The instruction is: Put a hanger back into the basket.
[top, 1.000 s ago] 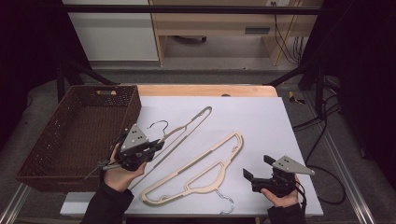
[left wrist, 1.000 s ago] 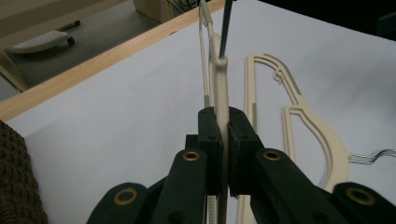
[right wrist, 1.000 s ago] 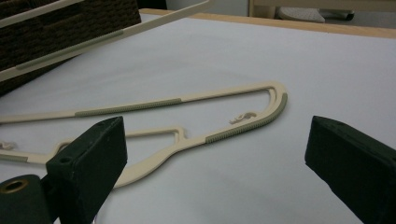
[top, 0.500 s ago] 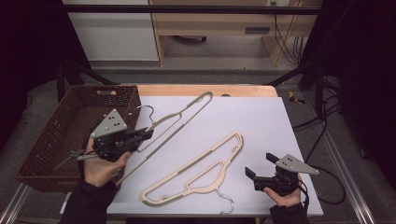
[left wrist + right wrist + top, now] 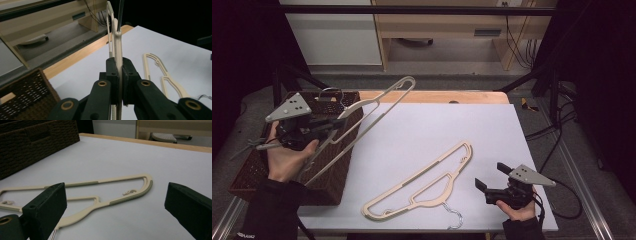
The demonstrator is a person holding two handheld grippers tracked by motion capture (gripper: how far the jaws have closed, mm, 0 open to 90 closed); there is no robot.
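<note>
In the high view my left gripper point(image 5: 334, 125) is shut on a beige plastic hanger point(image 5: 377, 102) and holds it up, tilted, above the near right corner of the wicker basket point(image 5: 242, 180). The hanger's metal hook point(image 5: 329, 92) hangs over the basket. The left gripper view shows the pads point(image 5: 111, 72) pinching the hanger's thin bar point(image 5: 117, 37). A second beige hanger point(image 5: 427, 182) lies flat on the white table. My right gripper point(image 5: 490, 175) rests open just right of it, and its jaws point(image 5: 115, 195) frame that hanger point(image 5: 130, 196) without touching it.
The dark brown basket point(image 5: 27, 92) stands at the table's left edge. The white tabletop point(image 5: 437, 130) has a wooden strip along its far edge. Beyond it are a light wood shelf unit and cables on the floor. Metal rails run along the table's sides.
My left gripper has carried its hanger left and upward, from over the table to above the basket. The right gripper and the other hanger have stayed put.
</note>
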